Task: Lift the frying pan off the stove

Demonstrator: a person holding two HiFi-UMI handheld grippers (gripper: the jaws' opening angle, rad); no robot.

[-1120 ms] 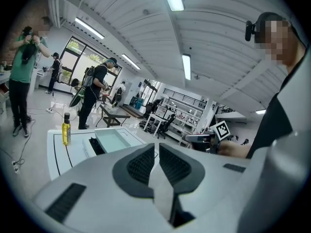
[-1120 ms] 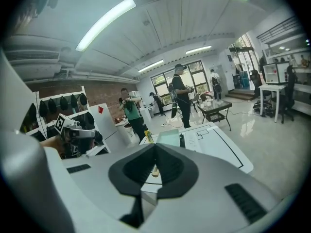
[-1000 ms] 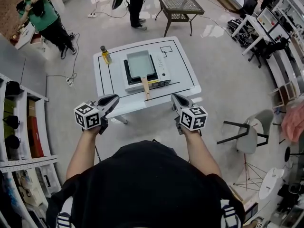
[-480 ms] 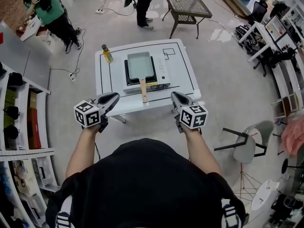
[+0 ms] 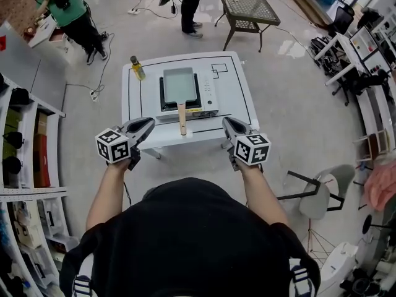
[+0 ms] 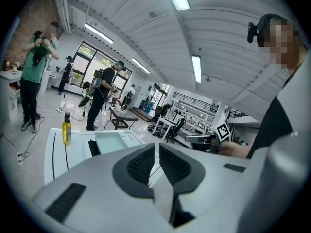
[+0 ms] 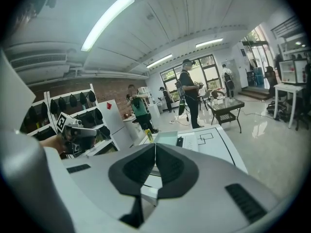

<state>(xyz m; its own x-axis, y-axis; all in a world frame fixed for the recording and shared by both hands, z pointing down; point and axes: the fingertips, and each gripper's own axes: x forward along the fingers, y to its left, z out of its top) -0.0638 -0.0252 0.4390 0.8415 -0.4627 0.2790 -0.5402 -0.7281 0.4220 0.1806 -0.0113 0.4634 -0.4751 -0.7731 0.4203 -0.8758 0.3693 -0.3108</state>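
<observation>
Head view: we look steeply down over the person's shoulders; counter (image 5: 232, 98) near ahead. Left gripper view, right gripper view: we look low along the jaws toward that shared counter; each catches the other: right gripper (image 6: 190, 139), left gripper (image 7: 96, 130).

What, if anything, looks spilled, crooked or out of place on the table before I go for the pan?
Nothing stands out. The pan sits square on the stove, its wooden handle pointing at the near edge of the table; the bottle stands upright near its far left corner. No spill shows.
</observation>
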